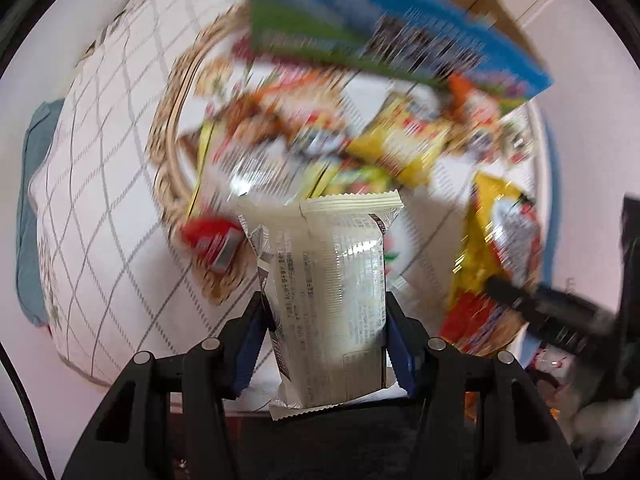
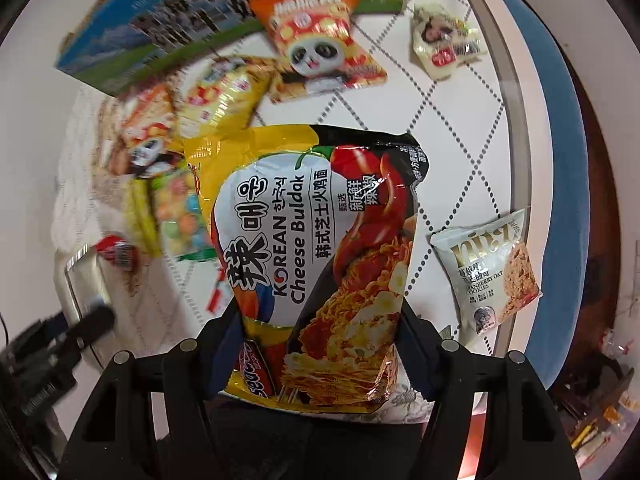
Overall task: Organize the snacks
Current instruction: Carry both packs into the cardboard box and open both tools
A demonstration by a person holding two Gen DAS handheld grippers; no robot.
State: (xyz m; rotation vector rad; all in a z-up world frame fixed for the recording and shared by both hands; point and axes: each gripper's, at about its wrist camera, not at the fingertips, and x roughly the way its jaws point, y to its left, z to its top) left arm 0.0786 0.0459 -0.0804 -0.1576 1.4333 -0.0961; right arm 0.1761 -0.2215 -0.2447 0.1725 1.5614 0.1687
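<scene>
Your right gripper (image 2: 320, 320) is clamped on the yellow Korean Cheese Buldak noodle packet (image 2: 316, 248), held above the white dotted-diamond tablecloth (image 2: 452, 120). Just right of it lies a pale cranberry oat cookie pouch (image 2: 490, 272); beyond, an orange panda snack bag (image 2: 316, 40) against the blue-green carton (image 2: 168, 28). Your left gripper (image 1: 324, 320) grips a cream foil wrapper (image 1: 328, 292) over the blurred woven tray (image 1: 172, 120).

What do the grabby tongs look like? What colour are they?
Both look the same. The left tongs and the right tongs are matte black plastic frames with slot-shaped cut-outs and round silver bolt heads on top. Each finger wears a dark blue pad on its inner face. A thin black cable curves past the left one. No sleeves or markings show.
</scene>
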